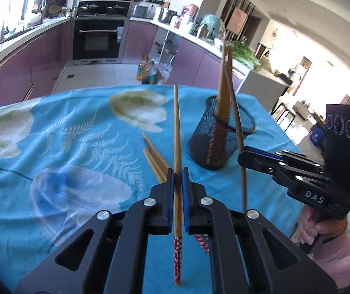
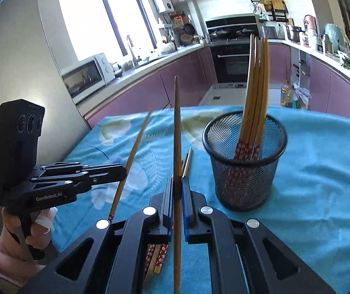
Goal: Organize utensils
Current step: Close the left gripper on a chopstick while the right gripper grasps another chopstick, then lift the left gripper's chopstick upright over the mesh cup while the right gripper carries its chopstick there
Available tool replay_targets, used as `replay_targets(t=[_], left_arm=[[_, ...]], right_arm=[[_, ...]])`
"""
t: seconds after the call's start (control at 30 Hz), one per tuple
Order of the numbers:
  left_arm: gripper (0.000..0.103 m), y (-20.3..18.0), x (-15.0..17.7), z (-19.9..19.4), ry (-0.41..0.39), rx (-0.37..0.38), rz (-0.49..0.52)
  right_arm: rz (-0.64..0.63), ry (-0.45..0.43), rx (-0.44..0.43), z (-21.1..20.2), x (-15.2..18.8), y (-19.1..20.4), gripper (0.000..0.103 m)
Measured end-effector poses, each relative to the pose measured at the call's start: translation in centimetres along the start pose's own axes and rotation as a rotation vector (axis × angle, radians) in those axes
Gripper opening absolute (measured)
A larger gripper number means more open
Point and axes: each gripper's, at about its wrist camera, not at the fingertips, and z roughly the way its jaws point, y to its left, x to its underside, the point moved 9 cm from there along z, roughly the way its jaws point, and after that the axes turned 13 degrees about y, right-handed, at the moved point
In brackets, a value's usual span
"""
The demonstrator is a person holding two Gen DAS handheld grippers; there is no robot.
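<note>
The left gripper (image 1: 178, 178) had its jaws pinched on a single chopstick (image 1: 177, 161), which ran up between the blue pads (image 1: 170, 183) with its bamboo tip pointing away from the camera and its red patterned end hanging below the jaws. The right gripper (image 2: 178, 188) likewise had its jaws pressed onto a second chopstick (image 2: 177, 147), held nearly upright in the right wrist view, thin end up. In the left wrist view the right gripper (image 1: 242, 155) appeared at the right with its chopstick (image 1: 238, 134) standing just beside the holder; a hand (image 1: 317, 227) in a pink sleeve (image 1: 341, 254) gripped its handle. In the right wrist view the left gripper (image 2: 123, 171) appeared at the left with its chopstick (image 2: 132, 154) tilted. Beneath both sets of jaws, a few loose chopsticks (image 1: 154, 156) lay flat on the blue floral cloth (image 1: 64, 134) that covered the worktop. The black mesh holder (image 2: 244, 161) stood upright on the cloth, to the right of the loose chopsticks, and held a bundle of chopsticks (image 2: 257, 85) with their red patterned ends down and their bamboo tips leaning out above the rim.
</note>
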Motion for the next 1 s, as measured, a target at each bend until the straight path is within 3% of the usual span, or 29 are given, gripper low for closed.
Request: replay_targets(t=[0.27, 0.37, 0.47, 0.73, 0.9, 1.0], left_arm=[[0.001, -2.4, -1.9, -4.4, -0.095, 0.089, 0.049], [0.001, -2.9, -2.8, -5.0, -0.125, 0.077, 0.069], [0.001, -2.9, -3.0, -4.2, -0.106, 0.071, 0.071], [0.013, 0.7, -0.9, 4.3, 0.088, -0.104, 0.053], [0.017, 2.8, -0.8, 7.4, 0.125, -0.24, 0.061], [0.018, 3.4, -0.9, 7.7, 0.12, -0.249, 0.06]], right_arm=[[0.012, -0.088, 0.003, -3.1, -1.4, -0.9, 0.006], [0.009, -0.11, 0.009, -3.7, -1.9, -1.3, 0.006], [0.016, -0.109, 0.007, -3.6, -2.1, -1.7, 0.006], [0.023, -0.092, 0.001, -3.2, -2.1, -2.4, 0.006], [0.024, -0.091, 0.003, -3.2, -2.1, -2.6, 0.006], [0.026, -0.085, 0.004, -3.0, -2.0, -2.5, 0.006]])
